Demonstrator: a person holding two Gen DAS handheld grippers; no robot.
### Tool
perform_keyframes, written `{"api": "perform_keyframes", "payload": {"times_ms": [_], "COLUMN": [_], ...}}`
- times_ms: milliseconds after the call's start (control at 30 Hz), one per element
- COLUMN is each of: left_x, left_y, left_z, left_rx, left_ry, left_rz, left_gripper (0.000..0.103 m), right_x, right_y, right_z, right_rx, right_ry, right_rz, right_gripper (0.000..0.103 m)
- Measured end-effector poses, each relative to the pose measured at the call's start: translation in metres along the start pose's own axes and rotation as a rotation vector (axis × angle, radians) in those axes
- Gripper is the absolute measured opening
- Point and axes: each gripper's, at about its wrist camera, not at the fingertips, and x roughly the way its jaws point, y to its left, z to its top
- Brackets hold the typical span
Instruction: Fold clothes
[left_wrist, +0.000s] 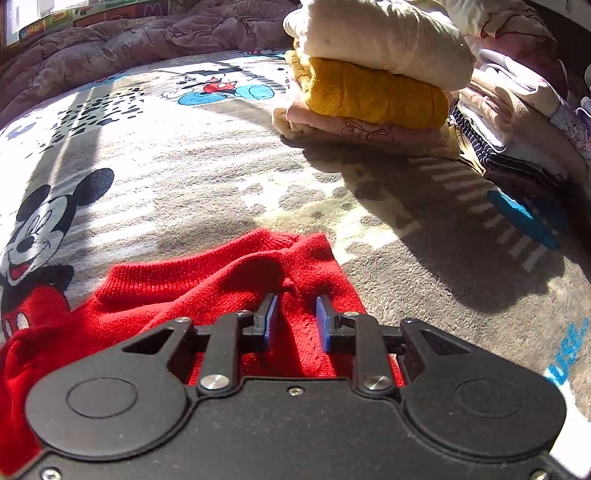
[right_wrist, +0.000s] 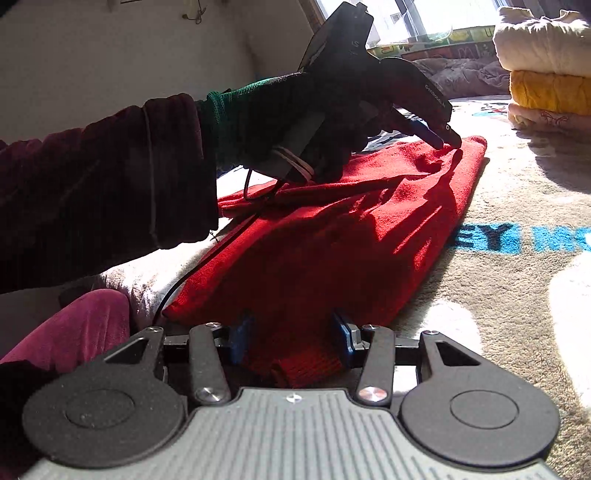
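One large grey fleece blanket (left_wrist: 207, 192) printed with cartoon mice covers the bed, and everything else sits on it. The red knit sweater (right_wrist: 332, 236) lies across the blanket as a long, loosely folded strip with wrinkles along its top, one end near the right-wrist camera and the far end pointing toward the stack of folded clothes (left_wrist: 373, 85). That stack stands well beyond the sweater on the blanket: a pink piece at the bottom, a mustard knit (left_wrist: 376, 98) above it, a cream garment (left_wrist: 384, 40) on top. Another, lower pile of folded clothes (left_wrist: 517, 122) leans just beside the stack, on the side away from the sweater.

The left gripper (left_wrist: 295, 319), held in a dark gloved hand (right_wrist: 295, 122), presses down on the far end of the sweater; its blue-padded fingers (left_wrist: 271, 317) stand apart with a ridge of red knit between them, and they do not clamp it. The right gripper (right_wrist: 291, 336) rests at the near end of the sweater, fingers (right_wrist: 341, 338) spread wide on either side of the ribbed hem, not closed on the cloth. A thin black cable (right_wrist: 207, 258) runs from the left gripper down along the sweater's edge.
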Motion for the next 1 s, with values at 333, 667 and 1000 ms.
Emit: {"api": "perform_keyframes", "payload": {"times_ms": [333, 667, 1000], "left_x": [-0.078, -0.209, -0.227], "left_y": [0.026, 0.114, 0.141], "left_z": [-0.031, -0.147, -0.200], "left_rx": [-0.106, -0.515, -0.786], "left_ry": [-0.082, -0.180, -0.224], "left_rz": [0.117, 0.267, 0.164], "left_gripper": [0.045, 0.050, 0.050], "right_x": [-0.006, -0.026, -0.024], "right_y": [0.006, 0.031, 0.041], "right_z": [-0.001, -0.002, -0.008], "right_rx": [-0.011, -0.119, -0.169], "right_ry": [-0.006, -0.082, 0.014], "right_rz": [-0.009, -0.041, -0.120], "right_gripper": [0.048, 0.049, 0.051]}}
